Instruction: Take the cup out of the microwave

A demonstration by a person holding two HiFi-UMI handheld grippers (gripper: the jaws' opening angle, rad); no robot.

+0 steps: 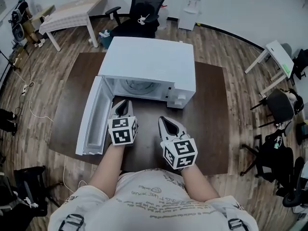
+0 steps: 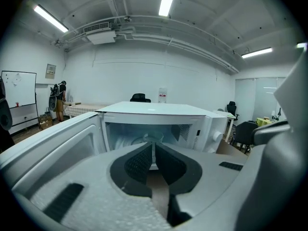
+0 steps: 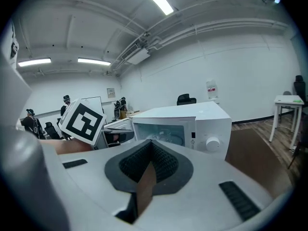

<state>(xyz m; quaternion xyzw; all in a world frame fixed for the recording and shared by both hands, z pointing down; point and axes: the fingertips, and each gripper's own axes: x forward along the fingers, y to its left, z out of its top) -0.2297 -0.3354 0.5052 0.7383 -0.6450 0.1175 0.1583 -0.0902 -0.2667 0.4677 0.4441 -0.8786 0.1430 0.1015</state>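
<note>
1. The cup (image 2: pixel 150 138) was seen inside the microwave (image 1: pixel 149 61), whose door (image 1: pixel 94 117) was swung open.
2. The left gripper (image 1: pixel 123 103) and right gripper (image 1: pixel 163 121) were held before it, jaws pressed together, nothing gripped.

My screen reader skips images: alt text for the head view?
A white microwave sits on a dark table, door swung open. The left gripper and right gripper, both shut and empty, point toward it.
</note>
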